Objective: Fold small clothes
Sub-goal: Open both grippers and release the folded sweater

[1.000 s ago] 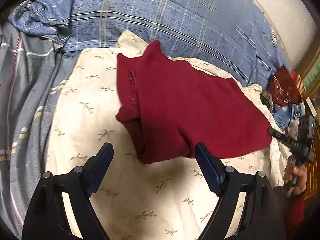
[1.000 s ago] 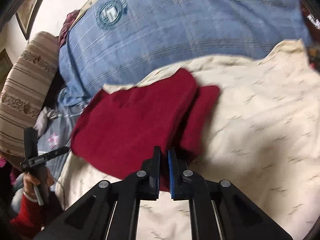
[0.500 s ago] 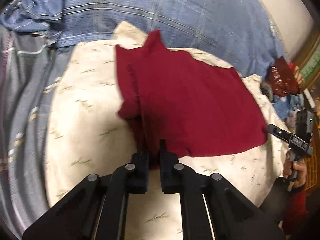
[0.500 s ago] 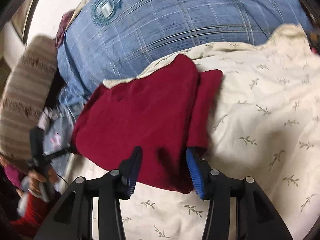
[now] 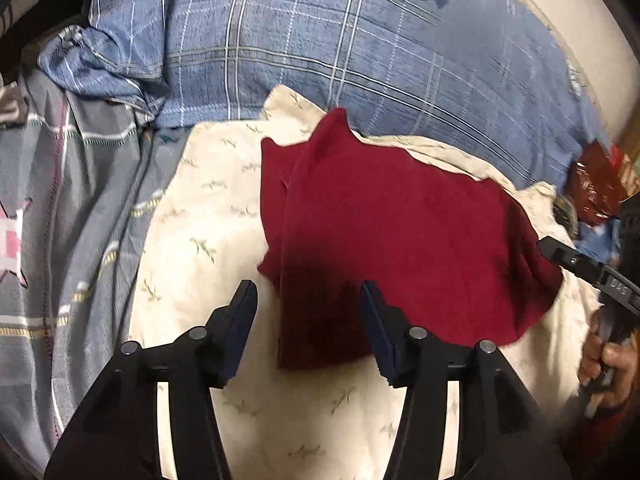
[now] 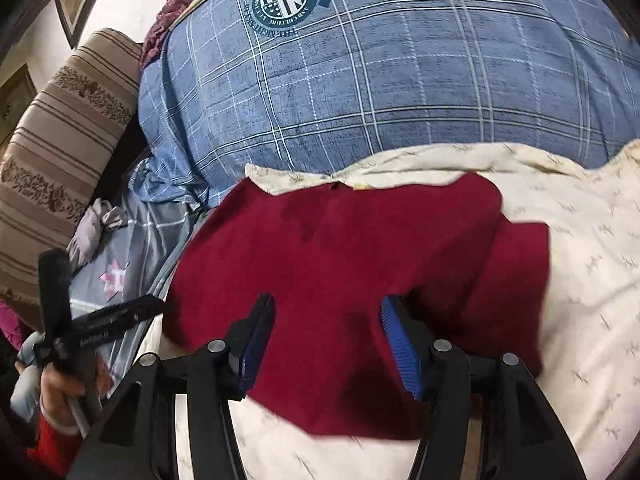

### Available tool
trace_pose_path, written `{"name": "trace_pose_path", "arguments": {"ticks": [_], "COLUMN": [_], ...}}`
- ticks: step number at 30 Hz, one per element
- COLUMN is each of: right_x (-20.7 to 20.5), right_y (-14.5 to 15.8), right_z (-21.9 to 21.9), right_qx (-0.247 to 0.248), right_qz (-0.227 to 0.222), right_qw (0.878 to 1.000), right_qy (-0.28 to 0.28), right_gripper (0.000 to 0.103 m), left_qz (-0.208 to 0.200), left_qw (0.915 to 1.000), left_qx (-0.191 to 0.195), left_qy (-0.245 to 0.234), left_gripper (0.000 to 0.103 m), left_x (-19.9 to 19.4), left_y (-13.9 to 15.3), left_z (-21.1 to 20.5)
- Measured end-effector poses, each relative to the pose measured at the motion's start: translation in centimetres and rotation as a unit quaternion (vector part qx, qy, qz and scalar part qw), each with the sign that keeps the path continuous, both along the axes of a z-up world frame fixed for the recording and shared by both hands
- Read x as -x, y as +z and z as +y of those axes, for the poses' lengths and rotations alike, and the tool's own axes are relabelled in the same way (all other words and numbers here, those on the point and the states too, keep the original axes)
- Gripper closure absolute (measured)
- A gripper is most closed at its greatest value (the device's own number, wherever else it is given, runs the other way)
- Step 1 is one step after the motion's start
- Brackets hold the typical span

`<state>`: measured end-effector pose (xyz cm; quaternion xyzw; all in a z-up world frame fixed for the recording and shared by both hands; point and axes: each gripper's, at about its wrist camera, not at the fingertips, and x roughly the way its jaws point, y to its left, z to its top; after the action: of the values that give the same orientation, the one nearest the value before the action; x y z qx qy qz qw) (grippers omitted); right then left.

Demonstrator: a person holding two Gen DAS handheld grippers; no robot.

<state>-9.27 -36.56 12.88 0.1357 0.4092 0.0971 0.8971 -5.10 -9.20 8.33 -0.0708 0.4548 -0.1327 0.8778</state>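
Observation:
A dark red small garment (image 5: pixel 392 240) lies partly folded on a cream leaf-print sheet (image 5: pixel 192 240), one edge doubled over on its left. It also shows in the right wrist view (image 6: pixel 340 264), with the doubled strip on its right. My left gripper (image 5: pixel 308 320) is open and empty, its fingers straddling the garment's near corner. My right gripper (image 6: pixel 326 340) is open and empty over the garment's near edge. The other hand-held gripper shows at the right edge of the left wrist view (image 5: pixel 592 276) and at the left edge of the right wrist view (image 6: pixel 100 320).
A blue plaid quilt (image 5: pixel 360 52) with a round crest bulges behind the sheet, also in the right wrist view (image 6: pixel 380 80). A grey striped bedcover (image 5: pixel 72 220) lies left. A striped brown cushion (image 6: pixel 64 120) stands far left. A red packet (image 5: pixel 596 188) lies at the right.
My left gripper shut at the garment's near corner, then opened again. My right gripper went from shut to open and moved in over the garment's near edge.

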Motion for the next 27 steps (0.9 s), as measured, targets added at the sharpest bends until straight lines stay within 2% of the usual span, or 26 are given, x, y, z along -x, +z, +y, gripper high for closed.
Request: {"name": "trace_pose_path", "arguments": {"ticks": [4, 7, 9, 11, 13, 16, 17, 19, 20, 22, 25, 27], "right_x": [0.9, 2.5, 3.9, 4.9, 5.2, 3.7, 3.0, 0.8, 0.5, 0.5, -0.6, -2.1], "right_y": [1.1, 0.2, -0.2, 0.3, 0.6, -0.9, -1.7, -5.3, -6.0, -4.9, -2.6, -2.0], "right_z": [0.7, -1.2, -3.7, -5.2, -5.2, -3.8, -3.5, -3.4, -3.4, -2.7, -0.2, 1.9], "right_qx": [0.062, 0.108, 0.094, 0.071, 0.053, 0.040, 0.040, 0.062, 0.064, 0.065, 0.028, 0.030], "right_qz": [-0.011, 0.013, 0.024, 0.015, 0.000, 0.014, 0.023, 0.098, 0.113, 0.096, 0.068, 0.059], "right_qw": [0.998, 0.993, 0.993, 0.994, 0.996, 0.999, 0.999, 0.993, 0.991, 0.992, 0.997, 0.998], "right_qy": [-0.012, -0.035, -0.067, -0.084, -0.069, -0.024, -0.015, -0.027, -0.037, -0.047, -0.010, 0.015], "right_gripper": [0.047, 0.047, 0.046, 0.045, 0.045, 0.047, 0.049, 0.052, 0.052, 0.049, 0.045, 0.043], "left_qz": [-0.002, -0.002, 0.000, -0.001, 0.000, -0.006, -0.009, -0.007, -0.005, -0.002, 0.002, 0.002], "left_qw": [1.0000, 0.9999, 1.0000, 1.0000, 0.9999, 0.9998, 0.9996, 0.9995, 0.9996, 0.9997, 0.9998, 0.9998], "left_qx": [-0.005, -0.013, -0.007, -0.009, -0.008, -0.011, -0.015, -0.015, -0.011, -0.008, -0.003, 0.000], "left_qy": [-0.003, -0.001, 0.000, 0.003, 0.009, 0.018, 0.021, 0.026, 0.026, 0.024, 0.021, 0.021], "left_gripper": [0.051, 0.051, 0.051, 0.051, 0.051, 0.042, 0.037, 0.035, 0.034, 0.032, 0.032, 0.032], "left_x": [-0.6, -0.7, -0.6, -0.6, -0.6, -0.7, -0.7, -0.6, -0.6, -0.8, -1.2, -1.3], "left_y": [-0.6, -1.4, -1.9, -2.3, -2.6, -3.0, -3.1, -3.4, -3.5, -3.7, -3.7, -3.6], "left_z": [-1.3, -1.6, -1.6, -1.8, -1.8, -1.8, -1.7, -1.3, -1.0, -0.6, -0.2, -0.2]}}
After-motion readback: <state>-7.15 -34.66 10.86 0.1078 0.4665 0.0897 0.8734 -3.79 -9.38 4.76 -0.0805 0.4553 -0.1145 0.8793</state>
